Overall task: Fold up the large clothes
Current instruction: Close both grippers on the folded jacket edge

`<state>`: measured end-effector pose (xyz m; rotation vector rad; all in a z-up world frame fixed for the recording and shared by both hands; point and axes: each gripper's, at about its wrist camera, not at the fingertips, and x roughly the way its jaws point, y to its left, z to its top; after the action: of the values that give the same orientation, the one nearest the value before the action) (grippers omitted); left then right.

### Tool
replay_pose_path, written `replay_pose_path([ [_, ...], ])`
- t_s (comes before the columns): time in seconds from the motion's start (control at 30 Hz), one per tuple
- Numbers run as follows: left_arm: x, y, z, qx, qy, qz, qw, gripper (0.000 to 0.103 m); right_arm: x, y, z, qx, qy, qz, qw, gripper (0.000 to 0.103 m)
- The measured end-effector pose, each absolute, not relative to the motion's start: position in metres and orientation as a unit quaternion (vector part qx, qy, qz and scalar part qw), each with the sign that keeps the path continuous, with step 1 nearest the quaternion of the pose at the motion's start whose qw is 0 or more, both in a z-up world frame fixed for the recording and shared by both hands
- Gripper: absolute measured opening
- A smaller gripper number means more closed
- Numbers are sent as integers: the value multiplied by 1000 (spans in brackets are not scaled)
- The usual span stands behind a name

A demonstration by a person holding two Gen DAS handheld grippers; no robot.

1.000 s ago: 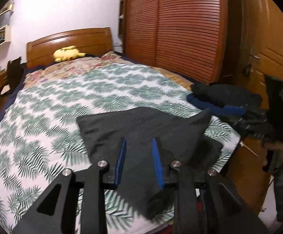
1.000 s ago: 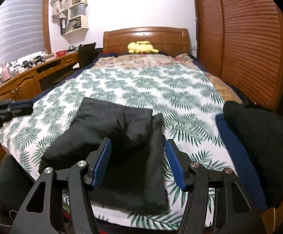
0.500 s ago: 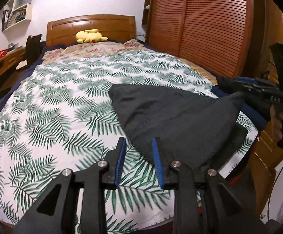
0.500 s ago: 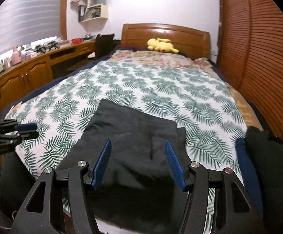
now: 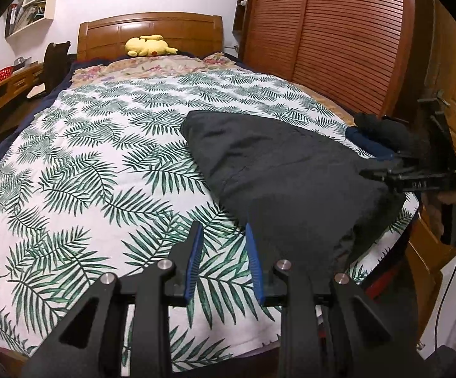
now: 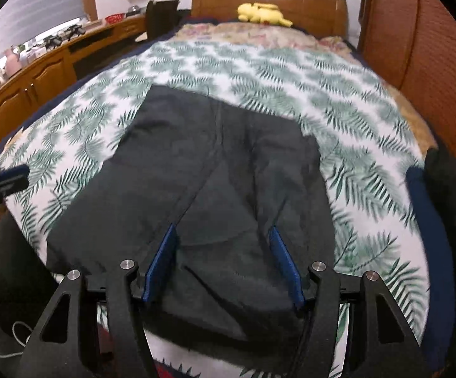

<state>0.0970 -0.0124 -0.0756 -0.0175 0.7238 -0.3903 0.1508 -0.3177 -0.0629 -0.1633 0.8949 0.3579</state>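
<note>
Dark garment [image 6: 215, 170] lies folded on the bed [image 5: 102, 163], at the foot end, one edge draped over the bed's foot edge. Right gripper [image 6: 223, 261] is over the garment's near part, jaws spread and just opened wider, cloth seen between them but not pinched. Left gripper [image 5: 224, 261] is over bare quilt beside the garment, jaws narrowly apart, holding nothing. Yellow plush [image 5: 149, 45] sits by the headboard. Dark clothes pile [image 5: 382, 132] at the bed's far corner from the left gripper.
</note>
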Motion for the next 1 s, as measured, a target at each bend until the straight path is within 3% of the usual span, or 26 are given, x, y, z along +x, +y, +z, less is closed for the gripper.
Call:
replay_pose_path([
  [0.23, 98, -18, -78, -8, 354, -195, 915, 25, 146, -325, -74, -55, 438, 181, 879, 62],
  [0.33, 98, -19, -78, -7, 353, -195, 915, 25, 142, -326, -75, -40, 437, 204, 875, 39],
  [0.4, 98, -19, -78, -8, 354, -195, 915, 25, 138, -323, -74, -52, 428, 204, 879, 32],
  [0.43, 98, -19, -78, -8, 354, -195, 915, 25, 136, -320, -73, -65, 421, 202, 882, 22],
  [0.57, 99, -21, -78, -10, 355, -195, 914, 25, 130, -311, -64, -95, 405, 203, 886, 11],
  [0.8, 99, -23, -77, -10, 352, -196, 915, 25, 106, -316, -14, -88, 327, 206, 918, 8],
  [1.0, 98, -26, -75, -11, 348, -202, 915, 25, 91, -329, 2, -101, 307, 185, 928, 7],
])
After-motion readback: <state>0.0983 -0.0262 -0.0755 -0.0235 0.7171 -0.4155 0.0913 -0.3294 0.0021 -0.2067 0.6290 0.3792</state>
